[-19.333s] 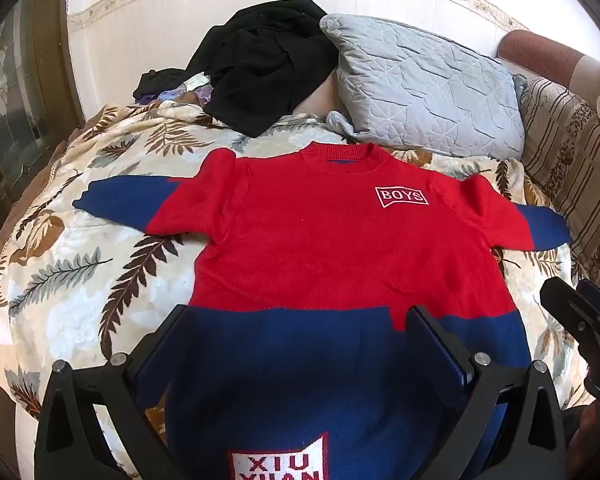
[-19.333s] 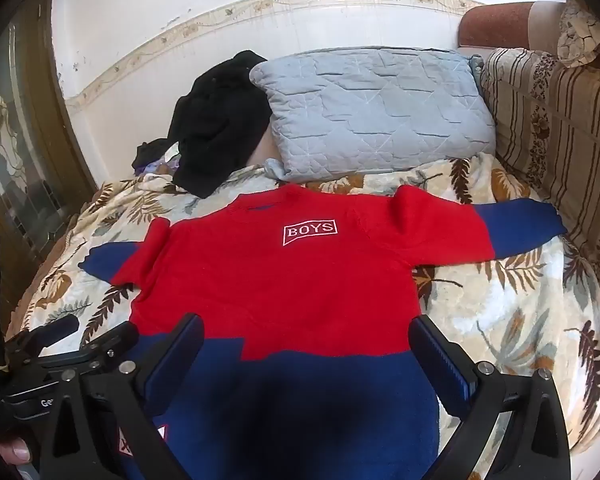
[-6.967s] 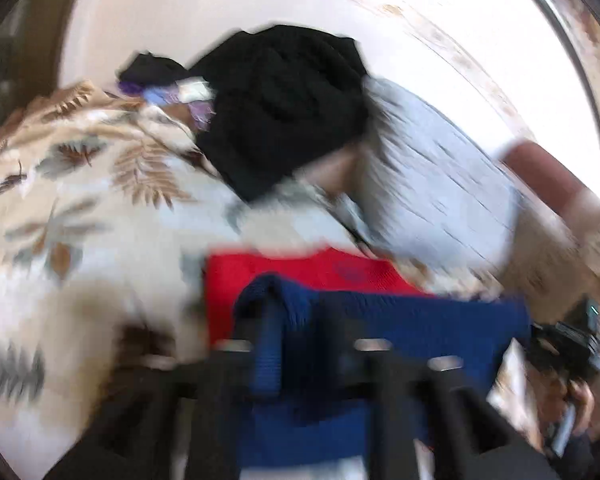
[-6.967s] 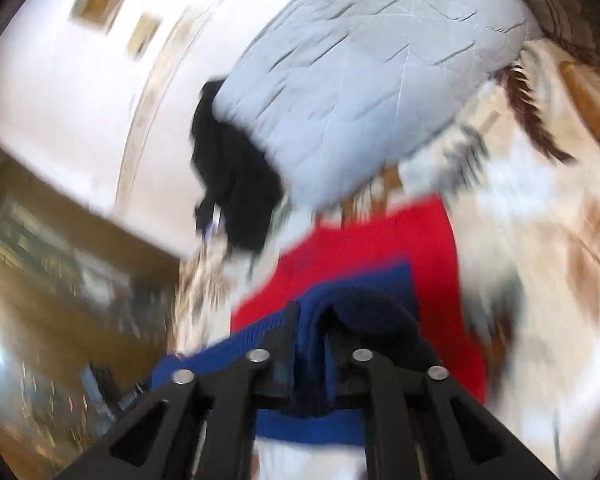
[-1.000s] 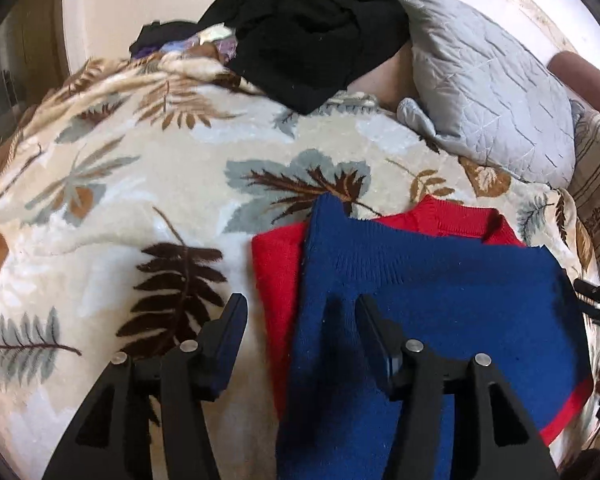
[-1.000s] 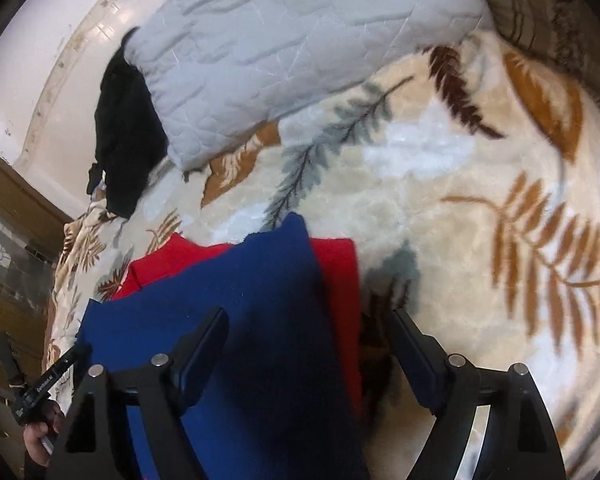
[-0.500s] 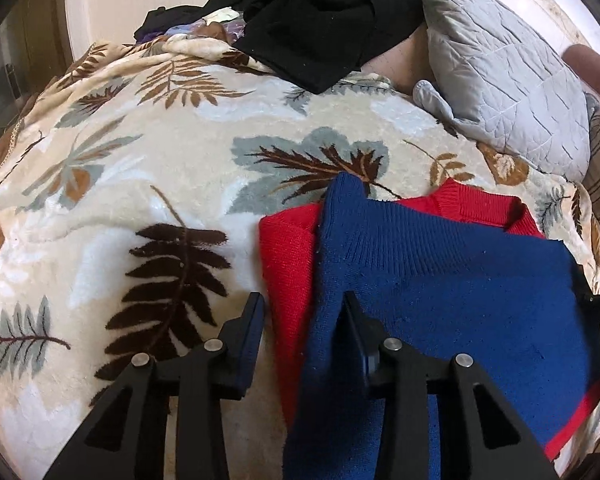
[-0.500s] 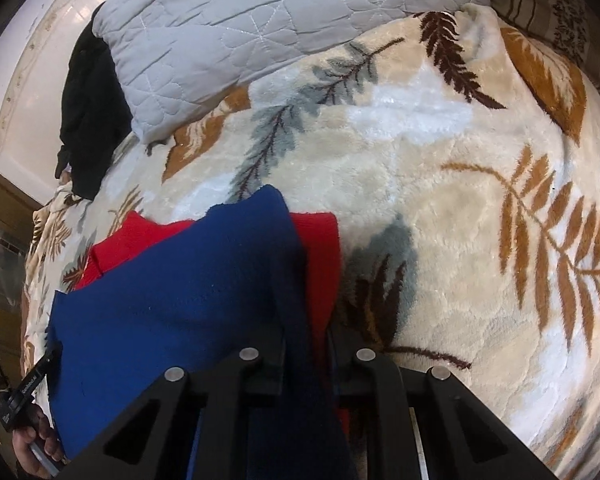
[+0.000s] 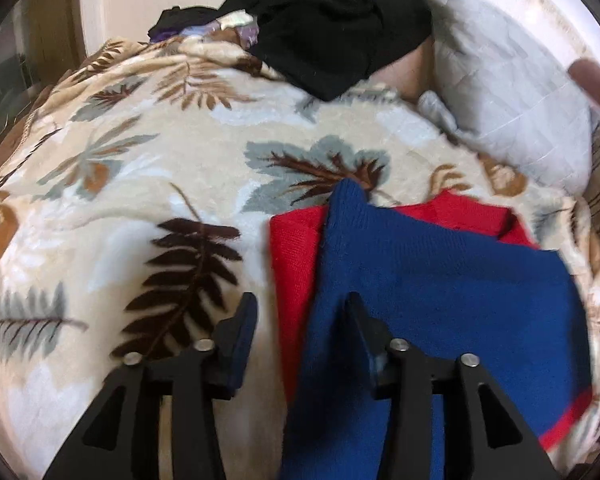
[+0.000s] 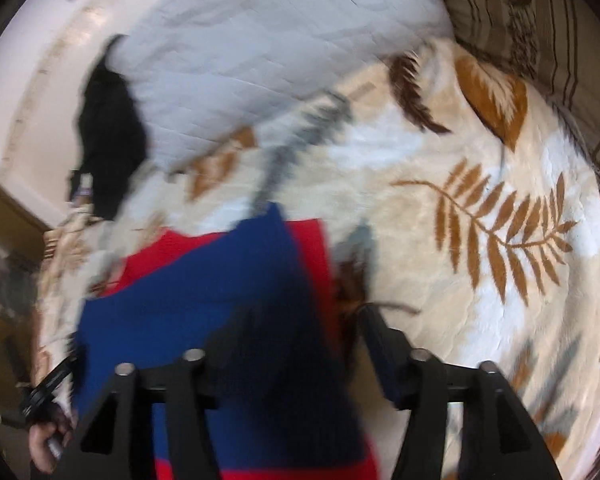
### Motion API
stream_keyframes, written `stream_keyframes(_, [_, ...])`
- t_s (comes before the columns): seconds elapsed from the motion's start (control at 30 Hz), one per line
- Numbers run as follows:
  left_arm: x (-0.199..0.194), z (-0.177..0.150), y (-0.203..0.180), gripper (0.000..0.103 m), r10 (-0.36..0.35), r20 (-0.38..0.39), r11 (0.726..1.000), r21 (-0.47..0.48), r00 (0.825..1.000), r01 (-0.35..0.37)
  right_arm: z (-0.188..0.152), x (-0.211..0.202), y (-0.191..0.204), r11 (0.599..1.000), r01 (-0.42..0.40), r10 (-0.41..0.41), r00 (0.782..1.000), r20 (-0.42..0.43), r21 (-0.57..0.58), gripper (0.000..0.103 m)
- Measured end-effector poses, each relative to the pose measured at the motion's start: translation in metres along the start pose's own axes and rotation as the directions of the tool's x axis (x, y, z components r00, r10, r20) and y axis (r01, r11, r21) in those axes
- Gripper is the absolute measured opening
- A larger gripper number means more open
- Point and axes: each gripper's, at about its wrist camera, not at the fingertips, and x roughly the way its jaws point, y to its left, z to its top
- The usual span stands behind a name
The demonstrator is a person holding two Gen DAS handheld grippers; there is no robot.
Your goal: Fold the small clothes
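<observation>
While lying folded near the middle of the leaf-patterned bed blanket (image 9: 148,168), red-and-blue knit sweater (image 9: 440,280) looks nearly done; left tongs (image 9: 300,324) and right tongs (image 10: 300,332) opening, straddling its edges, gripping nothing.

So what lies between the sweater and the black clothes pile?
Only bare leaf-print blanket between the sweater and the black pile, in the left wrist view.

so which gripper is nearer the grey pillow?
Right, as far as the views show. The right gripper sits over the sweater edge on the pillow side; the left gripper is over the opposite edge, jaws opening on both.
</observation>
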Motion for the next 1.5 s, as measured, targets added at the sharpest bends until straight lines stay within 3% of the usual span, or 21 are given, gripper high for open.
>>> stream_keyframes(0.1, [-0.04, -0.028, 0.005, 0.072, -0.062, 0.05, 0.998, -0.014, 0.997, 0.062, -0.031, -0.023, 0.015, 0.99, -0.144, 0.144, 0.99, -0.004, -0.004, 0.069])
stream_keyframes(0.2, [-0.055, -0.06, 0.008, 0.073, -0.103, 0.02, 0.994, -0.019, 0.994, 0.103, -0.068, -0.026, 0.015, 0.96, -0.271, 0.274, 0.961, -0.039, 0.064, 0.072])
stream_keyframes(0.27, [-0.05, -0.08, 0.012, 0.073, -0.12, -0.024, 0.992, -0.04, 0.992, 0.119, -0.088, -0.012, 0.01, 0.951, -0.292, 0.3, 0.951, -0.076, 0.1, 0.072])
stream_keyframes(0.3, [-0.042, -0.086, 0.013, 0.069, -0.095, -0.048, 0.995, -0.034, 0.994, 0.093, -0.094, -0.004, 0.003, 0.958, -0.263, 0.274, 0.958, -0.09, 0.113, 0.072])
stream_keyframes(0.33, [-0.032, -0.092, 0.014, 0.04, -0.047, -0.08, 0.999, -0.027, 0.996, 0.045, -0.099, 0.003, -0.007, 0.967, -0.205, 0.222, 0.97, -0.103, 0.149, 0.072])
stream_keyframes(0.37, [-0.028, -0.094, 0.017, 0.04, -0.036, -0.09, 0.999, -0.029, 0.995, 0.034, -0.105, 0.008, -0.023, 0.959, -0.177, 0.203, 0.974, -0.103, 0.22, 0.07])
stream_keyframes(0.4, [-0.032, -0.093, 0.019, 0.039, -0.047, -0.073, 0.998, -0.044, 0.996, 0.044, -0.106, 0.005, -0.032, 0.943, -0.203, 0.231, 0.97, -0.08, 0.264, 0.063])
stream_keyframes(0.43, [-0.036, -0.092, 0.017, 0.037, -0.038, -0.074, 0.998, -0.045, 0.997, 0.035, -0.107, -0.002, -0.037, 0.934, -0.213, 0.24, 0.969, -0.062, 0.289, 0.064])
stream_keyframes(0.53, [-0.047, -0.09, 0.011, 0.037, -0.001, -0.055, 0.999, -0.036, 0.998, -0.001, -0.115, -0.028, -0.038, 0.946, -0.191, 0.203, 0.979, -0.021, 0.263, 0.068])
stream_keyframes(0.6, [-0.053, -0.092, 0.008, 0.037, 0.01, -0.046, 0.999, -0.034, 0.999, -0.012, -0.126, -0.035, -0.04, 0.939, -0.207, 0.225, 0.974, -0.034, 0.275, 0.07])
stream_keyframes(0.73, [-0.059, -0.097, 0.005, 0.048, 0.026, -0.033, 0.999, -0.021, 0.999, -0.027, -0.137, -0.025, -0.046, 0.928, -0.208, 0.244, 0.966, -0.082, 0.309, 0.07])
stream_keyframes(1.07, [-0.076, -0.095, -0.007, 0.055, 0.043, 0.012, 0.999, 0.007, 0.999, -0.043, -0.116, 0.001, -0.056, 0.864, -0.237, 0.263, 0.965, 0.003, 0.445, 0.071])
stream_keyframes(1.1, [-0.076, -0.095, -0.008, 0.056, 0.042, 0.015, 0.999, 0.012, 0.999, -0.042, -0.113, 0.003, -0.057, 0.866, -0.23, 0.252, 0.968, 0.008, 0.444, 0.068])
stream_keyframes(1.13, [-0.076, -0.095, -0.01, 0.056, 0.046, 0.016, 0.999, 0.017, 0.999, -0.046, -0.111, 0.005, -0.057, 0.873, -0.214, 0.237, 0.972, 0.004, 0.439, 0.053])
stream_keyframes(1.2, [-0.075, -0.094, -0.013, 0.056, 0.048, 0.016, 0.999, 0.024, 0.999, -0.048, -0.106, 0.011, -0.054, 0.91, -0.134, 0.162, 0.986, -0.041, 0.392, 0.01])
stream_keyframes(1.3, [-0.074, -0.095, -0.019, 0.056, 0.055, 0.014, 0.998, 0.039, 0.998, -0.055, -0.108, 0.0, -0.042, 0.951, -0.045, 0.061, 0.997, -0.042, 0.305, 0.009])
stream_keyframes(1.37, [-0.074, -0.093, -0.02, 0.056, 0.067, 0.023, 0.996, 0.053, 0.997, -0.068, -0.11, -0.006, -0.048, 0.954, -0.009, 0.02, 0.999, -0.031, 0.299, 0.009])
stream_keyframes(1.4, [-0.074, -0.092, -0.02, 0.056, 0.067, 0.024, 0.996, 0.055, 0.997, -0.068, -0.113, -0.006, -0.058, 0.945, 0.009, 0.003, 0.999, -0.037, 0.327, 0.012])
stream_keyframes(1.43, [-0.074, -0.091, -0.02, 0.056, 0.065, 0.025, 0.996, 0.054, 0.998, -0.066, -0.114, -0.005, -0.065, 0.936, -0.028, 0.044, 0.998, -0.038, 0.351, 0.021])
stream_keyframes(1.47, [-0.074, -0.09, -0.021, 0.056, 0.065, 0.027, 0.996, 0.056, 0.998, -0.067, -0.115, -0.008, -0.072, 0.928, -0.065, 0.082, 0.996, -0.032, 0.367, 0.024])
stream_keyframes(1.5, [-0.072, -0.089, -0.023, 0.056, 0.068, 0.029, 0.996, 0.062, 0.997, -0.069, -0.114, -0.015, -0.075, 0.932, -0.062, 0.074, 0.997, -0.02, 0.357, 0.034])
